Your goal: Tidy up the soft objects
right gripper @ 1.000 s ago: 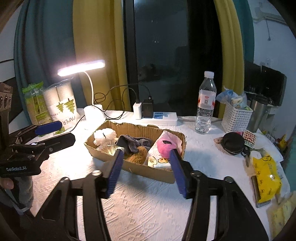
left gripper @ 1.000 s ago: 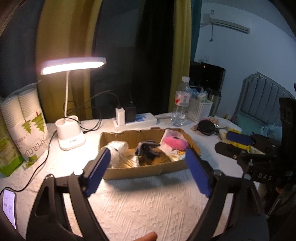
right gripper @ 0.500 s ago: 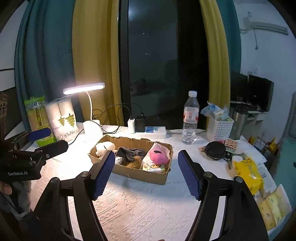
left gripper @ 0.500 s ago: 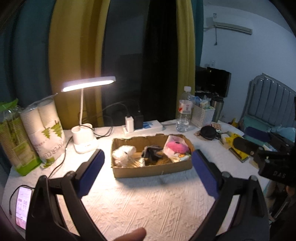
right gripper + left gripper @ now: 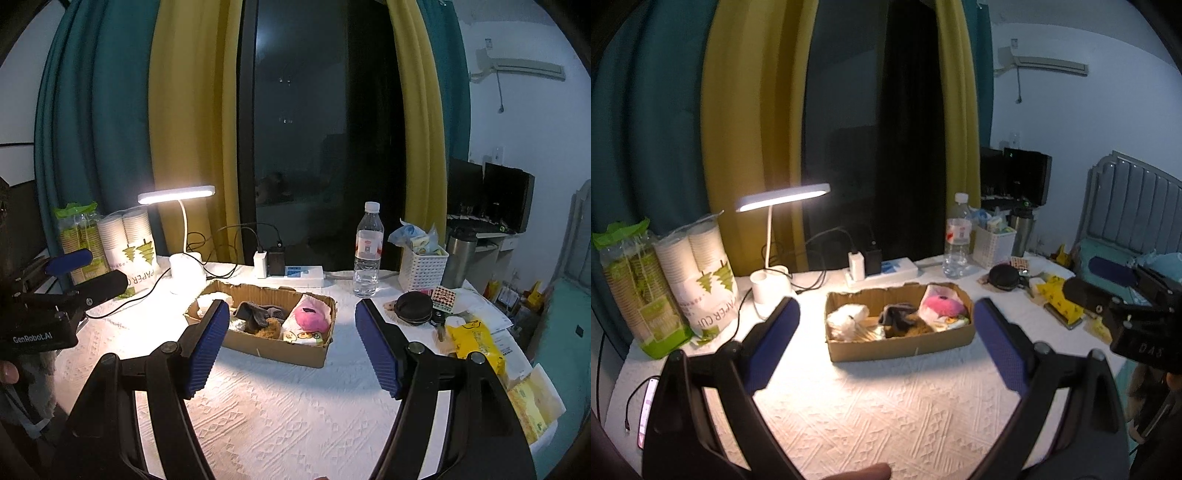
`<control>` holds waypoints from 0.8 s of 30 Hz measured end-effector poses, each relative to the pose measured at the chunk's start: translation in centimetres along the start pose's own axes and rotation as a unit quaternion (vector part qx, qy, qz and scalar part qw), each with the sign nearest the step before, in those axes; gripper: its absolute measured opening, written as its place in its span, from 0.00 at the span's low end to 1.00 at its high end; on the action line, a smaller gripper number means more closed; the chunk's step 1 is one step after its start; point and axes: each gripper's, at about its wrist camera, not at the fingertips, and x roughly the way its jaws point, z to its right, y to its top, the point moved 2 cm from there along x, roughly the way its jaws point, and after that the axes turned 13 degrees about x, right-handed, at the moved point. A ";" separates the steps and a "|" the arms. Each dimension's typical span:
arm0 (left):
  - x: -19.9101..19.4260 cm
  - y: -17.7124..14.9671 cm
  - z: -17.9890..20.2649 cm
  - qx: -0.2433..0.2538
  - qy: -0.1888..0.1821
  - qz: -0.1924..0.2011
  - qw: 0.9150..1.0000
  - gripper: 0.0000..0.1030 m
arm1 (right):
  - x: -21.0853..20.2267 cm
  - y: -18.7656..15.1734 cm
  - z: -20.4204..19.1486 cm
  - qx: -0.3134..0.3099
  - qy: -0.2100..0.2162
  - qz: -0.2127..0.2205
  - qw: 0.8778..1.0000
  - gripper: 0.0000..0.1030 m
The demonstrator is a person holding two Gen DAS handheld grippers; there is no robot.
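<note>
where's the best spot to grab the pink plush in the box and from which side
Probably from above, pinching the rounded top of the pink plush. It sits highest at the right end of the cardboard box, whose walls block a low approach. The open right gripper is likely the easier one, fingers spanning the plush's narrow width.

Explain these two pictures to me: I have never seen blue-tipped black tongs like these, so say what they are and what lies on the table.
A person holds a hand-held gripper in each hand, and each carries a camera looking along its two fingers. One picture comes from the left gripper, the other from the right gripper. Both are open and hold nothing. On the white textured tablecloth stands a shallow brown cardboard box holding a pink plush toy, dark grey socks and a white fluffy item. Behind stand a lit white desk lamp and a clear plastic water bottle.
</note>
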 end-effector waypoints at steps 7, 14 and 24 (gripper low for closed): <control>0.4 -0.1 -0.1 -0.001 -0.001 -0.004 1.000 0.93 | -0.1 0.0 0.0 -0.001 -0.001 -0.001 1.000 0.72; 0.5 -0.1 -0.1 0.000 0.001 -0.004 1.000 0.93 | 0.2 -0.1 0.0 0.000 -0.001 -0.005 1.000 0.72; 0.5 -0.1 -0.1 0.002 0.002 -0.003 1.000 0.93 | 0.2 -0.2 0.3 0.004 -0.003 -0.005 1.000 0.72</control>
